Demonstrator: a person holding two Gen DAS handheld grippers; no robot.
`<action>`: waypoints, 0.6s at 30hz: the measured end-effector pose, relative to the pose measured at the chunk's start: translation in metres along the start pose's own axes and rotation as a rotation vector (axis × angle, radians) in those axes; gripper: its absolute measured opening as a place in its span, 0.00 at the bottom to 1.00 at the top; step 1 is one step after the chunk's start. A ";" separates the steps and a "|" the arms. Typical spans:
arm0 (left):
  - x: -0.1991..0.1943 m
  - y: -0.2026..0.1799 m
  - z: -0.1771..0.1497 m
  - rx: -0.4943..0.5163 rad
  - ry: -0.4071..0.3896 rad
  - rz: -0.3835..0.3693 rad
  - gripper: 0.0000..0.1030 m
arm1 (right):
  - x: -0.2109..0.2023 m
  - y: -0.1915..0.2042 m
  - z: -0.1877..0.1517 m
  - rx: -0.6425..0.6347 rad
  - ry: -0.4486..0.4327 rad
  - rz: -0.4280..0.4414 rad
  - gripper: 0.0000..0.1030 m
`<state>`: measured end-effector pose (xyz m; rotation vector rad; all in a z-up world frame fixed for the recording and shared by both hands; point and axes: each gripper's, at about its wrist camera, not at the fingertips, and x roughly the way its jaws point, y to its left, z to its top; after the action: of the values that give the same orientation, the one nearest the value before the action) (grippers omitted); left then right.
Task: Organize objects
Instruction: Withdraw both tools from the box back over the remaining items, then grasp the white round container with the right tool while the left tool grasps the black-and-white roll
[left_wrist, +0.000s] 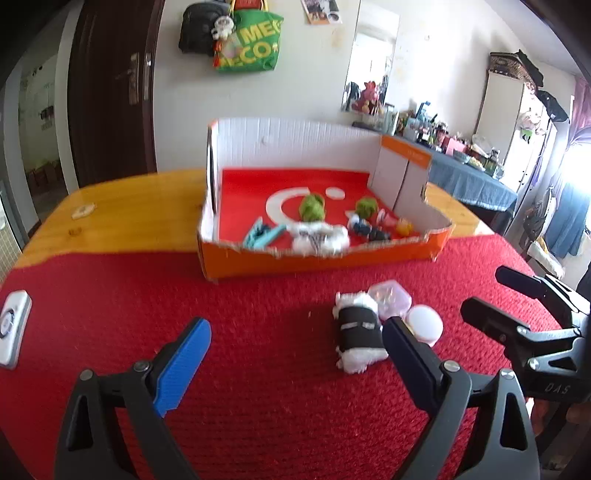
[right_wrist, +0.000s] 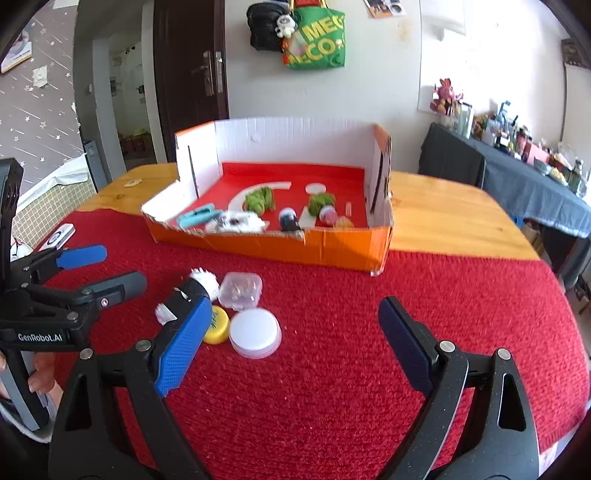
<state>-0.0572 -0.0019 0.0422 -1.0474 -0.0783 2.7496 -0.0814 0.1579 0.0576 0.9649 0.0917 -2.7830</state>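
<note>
Black-banded white fluffy roll (left_wrist: 360, 331) (ends frayed), on red cloth (left_wrist: 258, 369), left tongs (left_wrist: 295, 363) apart, right tongs (right_wrist: 291, 345) apart.

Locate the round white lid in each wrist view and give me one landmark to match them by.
Left wrist view: the white lid lies right of centre on the red cloth, partly hidden behind the left gripper's right finger.
Right wrist view: the white lid lies left of centre, in full view, beside a yellow cap.
Shared landmark: the clear plastic case just behind the lid.
</note>
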 end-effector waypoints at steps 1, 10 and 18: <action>0.003 0.000 -0.002 0.003 0.012 0.000 0.93 | 0.002 -0.002 -0.001 0.004 0.008 -0.001 0.90; 0.013 -0.006 -0.006 0.027 0.058 -0.014 0.93 | 0.014 -0.012 -0.008 0.044 0.055 0.020 0.90; 0.025 -0.012 -0.007 0.042 0.108 -0.044 0.93 | 0.017 -0.016 -0.010 0.045 0.079 0.048 0.90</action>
<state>-0.0692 0.0144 0.0221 -1.1659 -0.0268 2.6385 -0.0919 0.1720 0.0388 1.0739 0.0174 -2.7142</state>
